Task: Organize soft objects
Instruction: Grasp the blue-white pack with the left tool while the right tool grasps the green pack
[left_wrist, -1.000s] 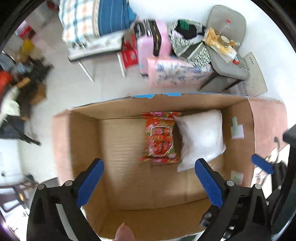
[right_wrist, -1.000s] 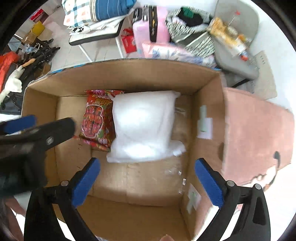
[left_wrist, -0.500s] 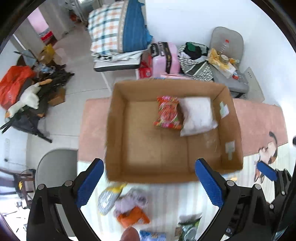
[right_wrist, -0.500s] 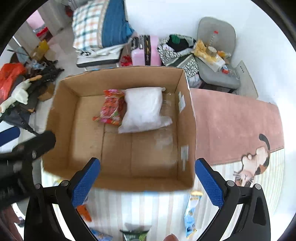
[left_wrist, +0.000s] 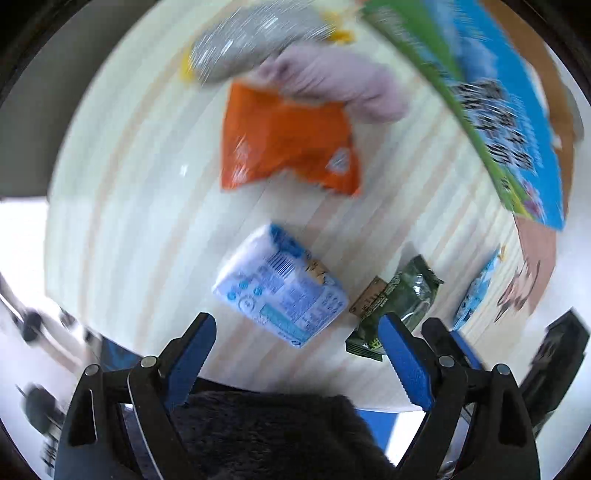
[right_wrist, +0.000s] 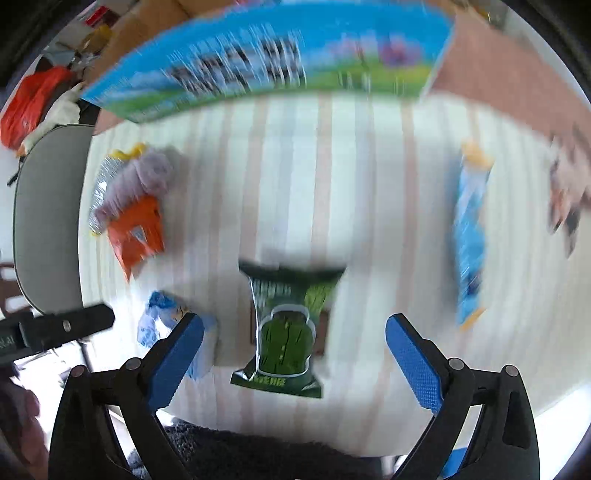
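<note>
I'm picking the next soft item: both sets of fingers wide and empty, left gripper (left_wrist: 297, 354) just short of the blue-white pack (left_wrist: 280, 291), right gripper (right_wrist: 293, 354) framing the green packet (right_wrist: 286, 328) on the tabletop (right_wrist: 369, 206). Next I lower and pinch gently.

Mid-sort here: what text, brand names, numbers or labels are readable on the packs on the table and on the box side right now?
No text can be read with confidence.
Box side: large dark lettering on blue, smeared by motion.
White and blue pack: small print and a barcode, too small.
Green pack: yellow characters along the bottom edge, blurred.
Orange pack: a small white mark, unreadable.
Long blue pack: blurred.
</note>
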